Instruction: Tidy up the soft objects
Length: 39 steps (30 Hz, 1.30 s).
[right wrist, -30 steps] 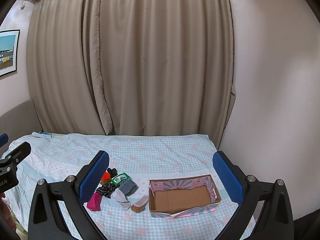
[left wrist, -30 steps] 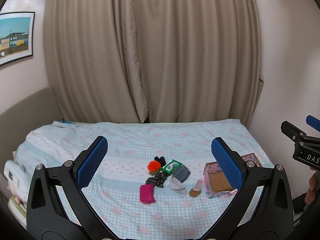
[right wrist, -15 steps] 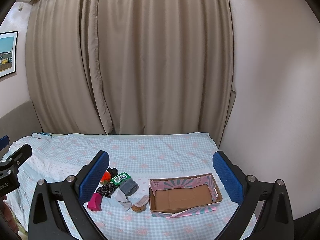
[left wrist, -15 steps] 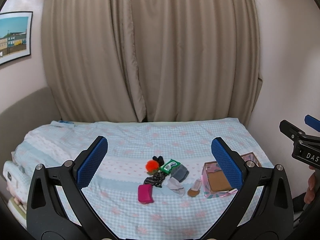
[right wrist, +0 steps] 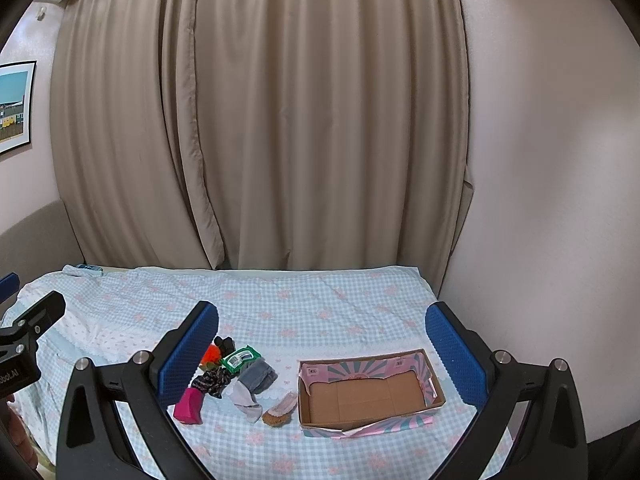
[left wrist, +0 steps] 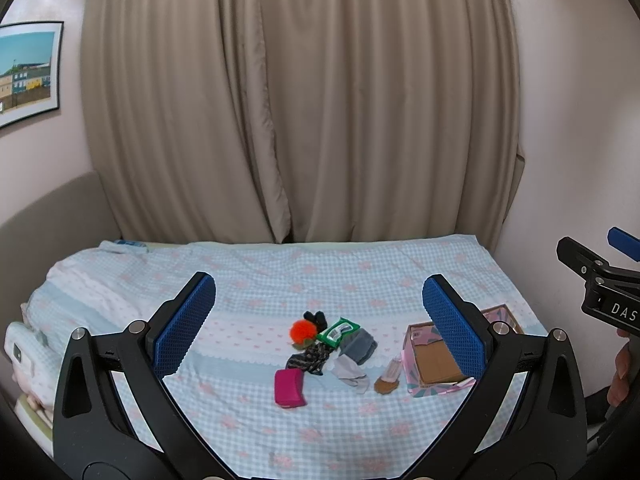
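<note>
A small pile of soft things lies on the checked bedspread (left wrist: 256, 280): a magenta pouch (left wrist: 289, 388), an orange pom-pom (left wrist: 302, 329), a black item (left wrist: 315, 317), a green packet (left wrist: 337, 330), a dark grey sock (left wrist: 357, 347), a light grey sock (left wrist: 350, 372), a patterned dark cloth (left wrist: 310, 356) and a brown slipper (left wrist: 388, 380). An open pink cardboard box (right wrist: 370, 394), empty, stands right of the pile. My left gripper (left wrist: 318, 328) is open and empty, held well short of the pile. My right gripper (right wrist: 322, 354) is open and empty, short of the box.
Beige curtains (left wrist: 300, 100) hang behind the bed. A pink wall (right wrist: 552, 200) runs along the right of the bed. A framed picture (left wrist: 26, 74) hangs at left. A folded quilt (left wrist: 24, 344) lies at the bed's left edge.
Both grippers have drifted slightly, so the pile and box shift a little in view. Both stay open and empty.
</note>
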Each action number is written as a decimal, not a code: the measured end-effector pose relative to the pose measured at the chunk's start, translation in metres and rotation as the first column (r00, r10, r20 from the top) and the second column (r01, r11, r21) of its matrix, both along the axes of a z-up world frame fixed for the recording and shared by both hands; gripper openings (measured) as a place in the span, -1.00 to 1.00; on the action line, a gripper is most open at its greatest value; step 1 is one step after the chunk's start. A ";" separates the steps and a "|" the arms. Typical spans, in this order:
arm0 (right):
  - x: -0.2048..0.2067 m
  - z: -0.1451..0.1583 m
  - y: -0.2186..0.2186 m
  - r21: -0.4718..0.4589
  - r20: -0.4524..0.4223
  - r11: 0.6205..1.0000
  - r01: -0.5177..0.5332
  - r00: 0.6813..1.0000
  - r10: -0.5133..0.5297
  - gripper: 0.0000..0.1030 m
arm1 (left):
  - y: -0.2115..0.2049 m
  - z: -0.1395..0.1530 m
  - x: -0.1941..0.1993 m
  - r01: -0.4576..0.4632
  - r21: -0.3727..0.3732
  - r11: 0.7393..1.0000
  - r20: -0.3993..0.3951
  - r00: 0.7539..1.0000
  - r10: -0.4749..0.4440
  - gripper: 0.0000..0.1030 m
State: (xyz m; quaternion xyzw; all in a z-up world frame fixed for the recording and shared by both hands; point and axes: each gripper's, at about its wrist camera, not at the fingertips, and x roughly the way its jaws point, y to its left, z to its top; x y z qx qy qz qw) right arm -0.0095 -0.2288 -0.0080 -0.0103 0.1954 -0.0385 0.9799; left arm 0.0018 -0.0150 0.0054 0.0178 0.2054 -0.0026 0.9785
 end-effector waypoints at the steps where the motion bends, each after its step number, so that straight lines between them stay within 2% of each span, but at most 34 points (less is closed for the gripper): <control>1: 0.000 0.000 0.000 0.000 0.000 1.000 0.000 1.000 0.000 0.99 | 0.000 0.000 0.000 0.000 0.000 1.000 0.000 1.000 0.000 1.00; 32: 0.004 0.001 0.000 -0.007 0.002 1.000 0.004 1.000 -0.004 0.99 | -0.008 0.001 0.006 0.004 -0.007 1.000 -0.006 1.000 -0.004 1.00; 39: 0.004 0.001 -0.004 -0.004 -0.006 1.000 -0.009 1.000 0.009 0.99 | -0.006 -0.001 0.005 -0.020 -0.017 1.000 -0.030 0.999 0.019 1.00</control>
